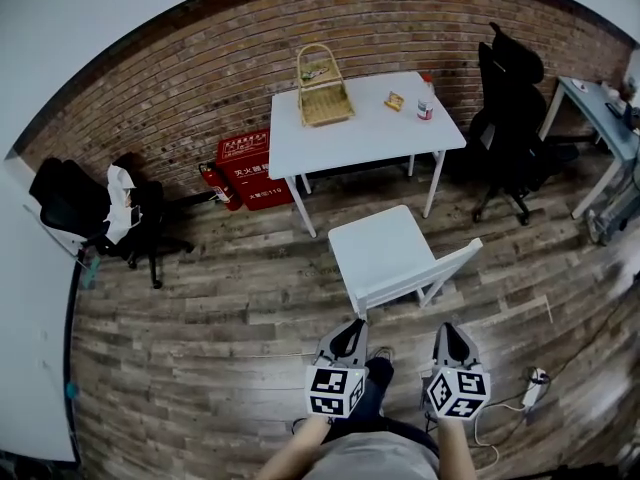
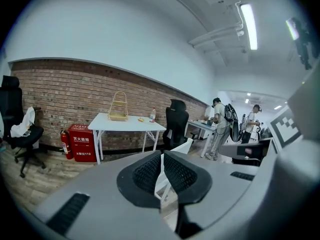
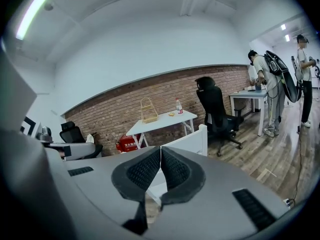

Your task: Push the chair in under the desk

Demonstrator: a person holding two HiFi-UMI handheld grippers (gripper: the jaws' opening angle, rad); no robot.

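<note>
A white chair [image 1: 385, 253] stands on the wood floor, pulled out from the white desk [image 1: 360, 128], its backrest [image 1: 430, 276] turned toward me. Both grippers hover just short of the backrest and touch nothing. My left gripper [image 1: 350, 328] is shut and empty near the backrest's left end. My right gripper [image 1: 448, 330] is shut and empty near its right end. The left gripper view shows the shut jaws of the left gripper [image 2: 162, 156] with the chair [image 2: 181, 148] and the desk [image 2: 125, 123] beyond. In the right gripper view the right gripper [image 3: 160, 151] points at the chair [image 3: 194, 141] and the desk [image 3: 160, 120].
On the desk sit a wicker basket [image 1: 322, 88] and a bottle [image 1: 426, 106]. A red fire-extinguisher box [image 1: 250, 168] stands by the brick wall. Black office chairs stand at left [image 1: 100, 213] and right [image 1: 510, 118]. A power strip [image 1: 535, 383] lies on the floor. Two people [image 3: 272, 91] stand at right.
</note>
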